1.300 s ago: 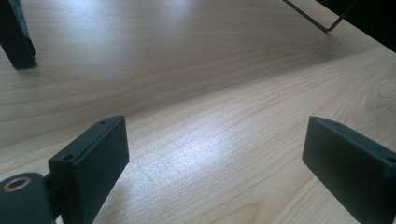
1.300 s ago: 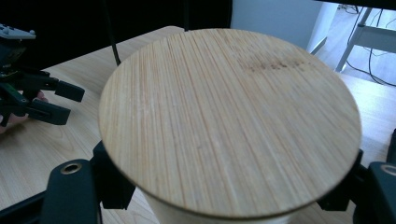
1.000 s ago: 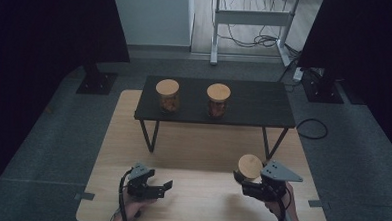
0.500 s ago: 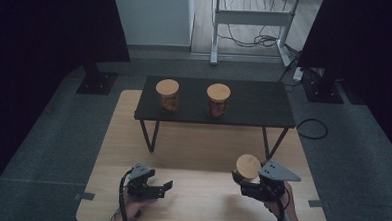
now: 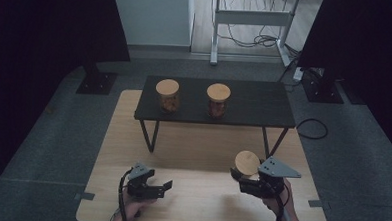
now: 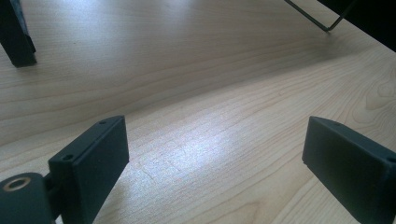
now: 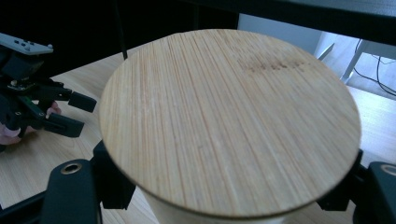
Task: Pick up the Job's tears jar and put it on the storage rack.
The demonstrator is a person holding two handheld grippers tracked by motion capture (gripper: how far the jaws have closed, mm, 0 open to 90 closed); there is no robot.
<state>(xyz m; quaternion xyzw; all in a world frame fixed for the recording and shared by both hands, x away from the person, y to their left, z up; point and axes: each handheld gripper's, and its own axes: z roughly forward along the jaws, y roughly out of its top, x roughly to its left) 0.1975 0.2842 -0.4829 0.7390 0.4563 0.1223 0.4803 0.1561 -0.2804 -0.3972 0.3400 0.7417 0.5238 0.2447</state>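
Right gripper clenched on a jar with a bamboo lid, near the front right of the light wooden counter. In the right gripper view the round lid faces the camera, grain running lengthwise, and the black jaws press against the jar's sides just under the lid's rim, one at each lower corner. Jar body mostly hidden below the lid; contents cannot be told. Grey three-cornered plate sits on top of this gripper, the person's right hand behind it.

Left gripper released, low over the front left of the counter, jaws pointing toward the right. In the left gripper view its two black jaws stand well apart with bare wood grain between them. The right gripper view catches it too, farther off at the left edge.

Low black table stands on the far part of the counter on thin metal legs. Two more bamboo-lidded jars upright on it: left jar, right jar, near each other, both well apart from the held jar. Grey carpet floor around the counter.
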